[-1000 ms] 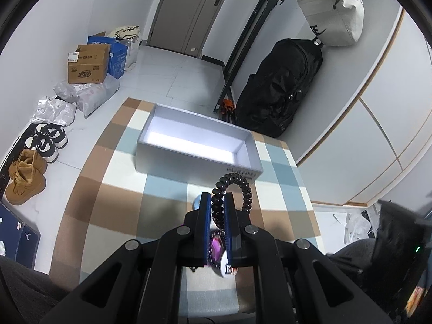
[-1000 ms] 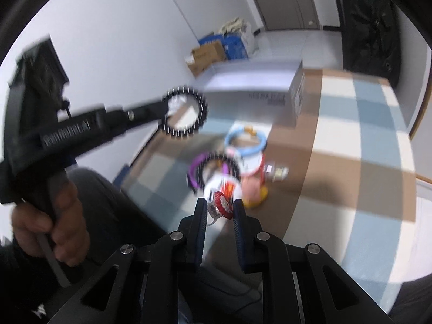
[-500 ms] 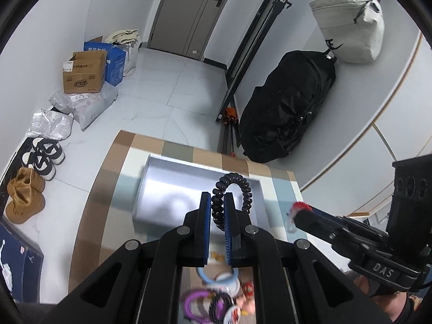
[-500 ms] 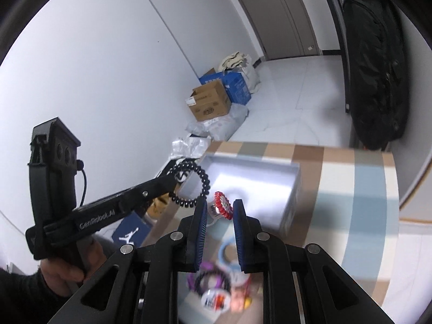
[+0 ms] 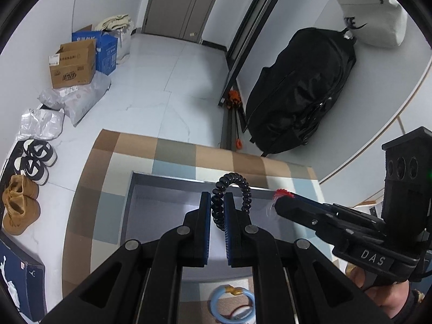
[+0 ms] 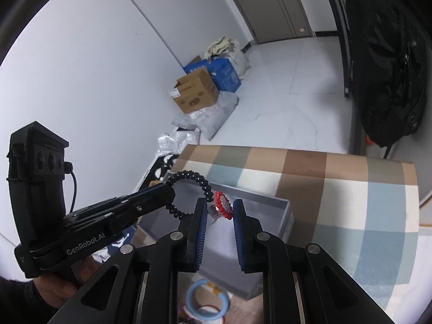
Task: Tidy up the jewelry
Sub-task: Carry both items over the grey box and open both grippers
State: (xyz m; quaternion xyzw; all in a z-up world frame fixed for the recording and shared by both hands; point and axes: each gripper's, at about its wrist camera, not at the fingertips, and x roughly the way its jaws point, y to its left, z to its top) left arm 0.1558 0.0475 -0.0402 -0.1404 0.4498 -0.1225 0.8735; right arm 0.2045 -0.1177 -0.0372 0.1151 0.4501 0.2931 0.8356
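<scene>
Left jaws: we have the left gripper [image 5: 215, 208] closed on the black coil band [image 5: 231, 194]; the band is pinched at one side of its loop, so most of the ring stands free above the tips and can fall clear once we let go.
Right jaws: the right gripper [image 6: 219, 210] is clamped on the red trinket [image 6: 222, 207], a small red-fringed piece with a clear part below it; what it is exactly we cannot tell. It sits right at the fingertips, we judge so that it can drop without catching.
Box: the grey box [image 5: 172, 210] lies open on the checked cloth [image 5: 175, 151] covering the bench. Both held pieces hang over its inside, not touching it, which is why we carry both grippers tilted downward and side by side.
Where the pieces are: band and trinket are both in the air above the box, near each other but apart in the left view; nothing we can see lies in the box.
Left out: a blue ring [image 5: 232, 306] with a gold clasp lies on the cloth just in front of the box's near wall, with other bits blurred beside it.
Step, as we judge it: lower and release into the box.
Risk: the springy band may bounce out.
</scene>
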